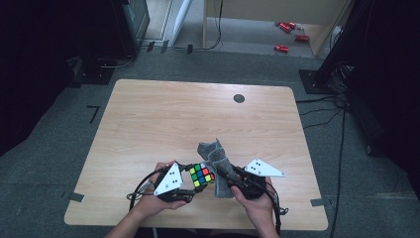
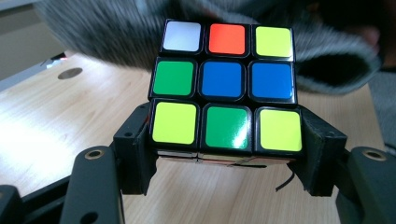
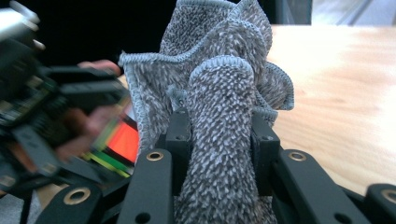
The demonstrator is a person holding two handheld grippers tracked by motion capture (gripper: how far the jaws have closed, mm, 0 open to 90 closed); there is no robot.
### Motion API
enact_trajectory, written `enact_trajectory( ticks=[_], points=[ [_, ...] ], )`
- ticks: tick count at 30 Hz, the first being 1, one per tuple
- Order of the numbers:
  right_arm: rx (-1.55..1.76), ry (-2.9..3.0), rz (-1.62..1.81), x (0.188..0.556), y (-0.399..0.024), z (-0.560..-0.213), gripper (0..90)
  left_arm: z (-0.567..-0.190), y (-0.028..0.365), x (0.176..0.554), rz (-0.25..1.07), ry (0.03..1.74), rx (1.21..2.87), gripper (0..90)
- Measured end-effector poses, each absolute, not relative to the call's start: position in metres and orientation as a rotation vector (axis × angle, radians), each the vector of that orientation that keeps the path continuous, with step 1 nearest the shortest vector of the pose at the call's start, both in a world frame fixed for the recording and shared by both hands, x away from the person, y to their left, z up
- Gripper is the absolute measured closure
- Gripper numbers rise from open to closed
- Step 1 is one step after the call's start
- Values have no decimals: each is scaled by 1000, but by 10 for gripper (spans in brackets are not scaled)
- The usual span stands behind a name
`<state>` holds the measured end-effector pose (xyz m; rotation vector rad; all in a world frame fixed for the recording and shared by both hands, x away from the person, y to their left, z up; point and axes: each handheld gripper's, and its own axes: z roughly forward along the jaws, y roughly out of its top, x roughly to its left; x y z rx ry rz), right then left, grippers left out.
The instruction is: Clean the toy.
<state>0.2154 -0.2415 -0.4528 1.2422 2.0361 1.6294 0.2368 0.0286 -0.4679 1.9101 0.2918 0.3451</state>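
A scrambled puzzle cube [image 1: 201, 175] with coloured stickers is held just above the wooden table [image 1: 163, 119] near its front edge. My left gripper [image 1: 192, 184] is shut on the cube [image 2: 224, 88], its jaws clamping the bottom row from both sides. A grey woolly cloth [image 1: 216, 166] is bunched up to the right of the cube and touches it. My right gripper [image 1: 225, 174] is shut on the cloth [image 3: 219, 140], a thick fold squeezed between its jaws. The cloth [image 2: 327, 60] spreads behind the cube. In the right gripper view the left gripper [image 3: 100, 154] and cube [image 3: 122, 142] are blurred at left.
A small dark round disc [image 1: 238, 98] is set into the table at the far right. Red objects [image 1: 287, 29] lie on the floor beyond the table. Cables [image 1: 322, 106] run along the floor at right. A hand [image 1: 148, 201] grips each tool at the table's near edge.
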Motion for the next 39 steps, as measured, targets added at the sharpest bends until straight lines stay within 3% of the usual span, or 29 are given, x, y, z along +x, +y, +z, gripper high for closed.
enact_trajectory(
  ticks=[6,17,29,39],
  points=[
    [1287,2059,1577,220,-244,-460,684,-466,32,239,341,307,1890,343],
    [1143,2002,1658,205,-235,-440,683,-472,23,235,361,281,1951,343],
    [1262,2048,1601,218,-241,-459,682,-467,31,238,339,297,1900,343],
    [1164,1993,1669,206,-236,-441,682,-471,25,237,335,294,1936,343]
  ],
)
